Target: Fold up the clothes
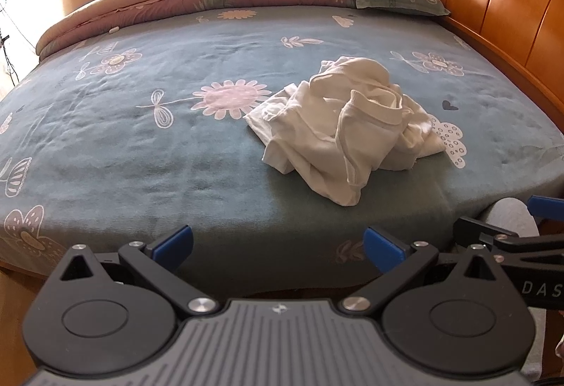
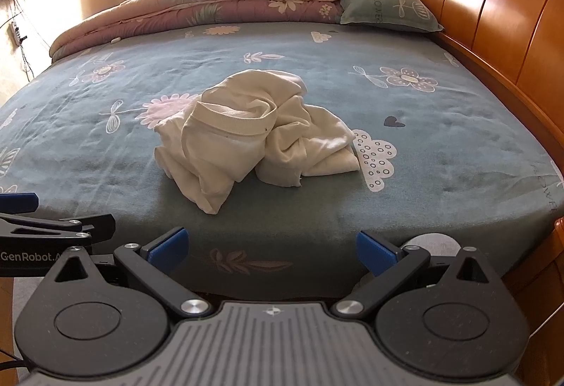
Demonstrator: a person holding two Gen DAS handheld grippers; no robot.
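Left wrist view: the left gripper (image 1: 278, 247) hangs off the near edge of the bed (image 1: 141, 146), jaws wide apart, holding nothing.
Right wrist view: the right gripper (image 2: 271, 248) sits likewise — jaws spread, nothing between them.
Garment: a white garment (image 2: 253, 132) lies crumpled in a heap near the bed's middle, well apart from both grippers.
Progress: nothing folded yet — spreading flat, then folding, all remains.

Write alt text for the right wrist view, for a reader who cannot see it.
A crumpled white garment lies on a blue floral bedsheet, untouched. The right gripper hangs open near the bed's edge; a folded quilt and pillow sit by the wooden headboard.
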